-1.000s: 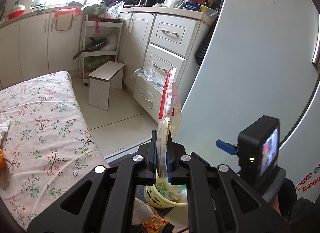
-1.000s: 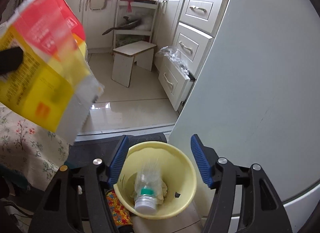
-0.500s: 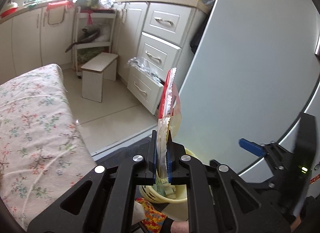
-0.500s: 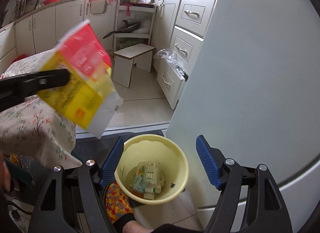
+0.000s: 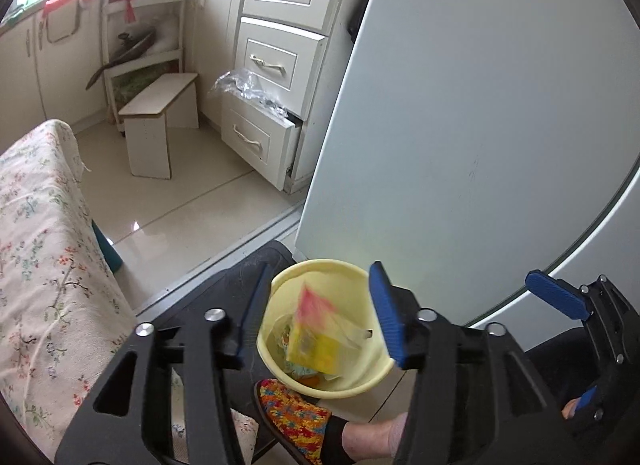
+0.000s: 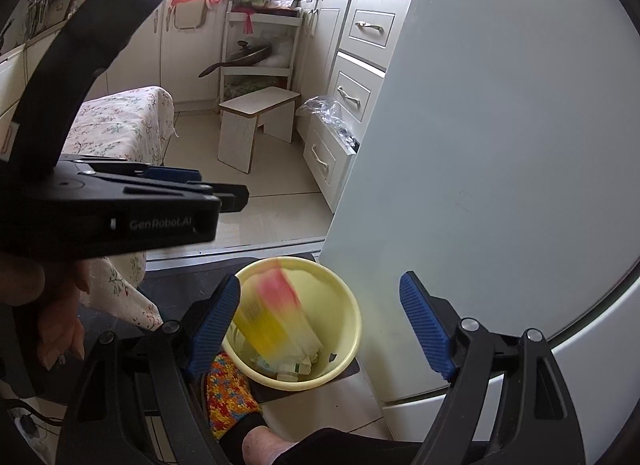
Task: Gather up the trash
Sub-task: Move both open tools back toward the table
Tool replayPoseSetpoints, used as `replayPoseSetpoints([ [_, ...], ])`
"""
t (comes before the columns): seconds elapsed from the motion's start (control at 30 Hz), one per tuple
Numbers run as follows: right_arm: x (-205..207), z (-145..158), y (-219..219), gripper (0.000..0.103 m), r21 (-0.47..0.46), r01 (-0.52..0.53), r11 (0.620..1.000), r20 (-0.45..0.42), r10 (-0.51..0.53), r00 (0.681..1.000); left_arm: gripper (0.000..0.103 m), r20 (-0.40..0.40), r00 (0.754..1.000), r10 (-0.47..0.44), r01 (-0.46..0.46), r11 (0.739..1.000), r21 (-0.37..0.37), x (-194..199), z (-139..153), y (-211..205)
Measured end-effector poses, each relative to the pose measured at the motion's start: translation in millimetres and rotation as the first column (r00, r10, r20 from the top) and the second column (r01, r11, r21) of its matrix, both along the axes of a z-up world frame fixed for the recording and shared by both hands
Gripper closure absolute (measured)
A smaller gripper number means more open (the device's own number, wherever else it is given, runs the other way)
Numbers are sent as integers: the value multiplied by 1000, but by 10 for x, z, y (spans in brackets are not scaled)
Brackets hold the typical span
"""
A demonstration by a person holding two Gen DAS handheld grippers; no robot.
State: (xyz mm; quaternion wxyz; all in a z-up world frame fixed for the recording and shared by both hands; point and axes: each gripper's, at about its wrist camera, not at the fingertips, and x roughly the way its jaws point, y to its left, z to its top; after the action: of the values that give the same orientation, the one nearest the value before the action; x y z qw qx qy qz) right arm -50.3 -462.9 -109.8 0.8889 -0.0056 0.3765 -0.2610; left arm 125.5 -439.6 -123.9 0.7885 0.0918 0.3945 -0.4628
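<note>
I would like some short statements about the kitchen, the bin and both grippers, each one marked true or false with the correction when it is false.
1. The red and yellow wrapper is pinched between the left gripper's pads. False: the left gripper is open, its jaws have just been opening, and the blurred wrapper is down in the yellow bin.
2. The right gripper is open with nothing between its pads. True.
3. The bin holds only the wrapper. False: other trash lies at its bottom.
4. The lowest drawer of the cabinet stands partly pulled out. True.
5. The white stool lies tipped on its side. False: it stands upright on the floor.
</note>
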Motion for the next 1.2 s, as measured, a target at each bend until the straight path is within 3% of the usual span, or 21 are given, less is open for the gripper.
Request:
replayPoseSetpoints([
  [0.13,-9,55,58,23,-18,-8,1000,17,8,1000,48,12,999,48,-47,999,-22,-22,123,205],
  [0.2,-12,91,101,21,-28,-15,999,28,16,999,39,24,995,98,-97,994,-43,-42,208,379],
  [0.4,19,209,312,18,-63,-64,996,52,67,996,28,82,970,228,-220,971,-90,-111,457,991],
  [0.67,88,332,670,13,-107,-147,983,69,155,985,21,123,928,353,-341,934,-108,-108,602,1713],
  [0.93,241,389,1068,10,-143,-234,962,66,245,967,16,177,877,448,-441,894,-79,-84,599,2374],
  [1.2,395,426,1406,8,-141,-314,939,60,325,944,13,237,809,538,-532,842,-94,-20,567,2926],
])
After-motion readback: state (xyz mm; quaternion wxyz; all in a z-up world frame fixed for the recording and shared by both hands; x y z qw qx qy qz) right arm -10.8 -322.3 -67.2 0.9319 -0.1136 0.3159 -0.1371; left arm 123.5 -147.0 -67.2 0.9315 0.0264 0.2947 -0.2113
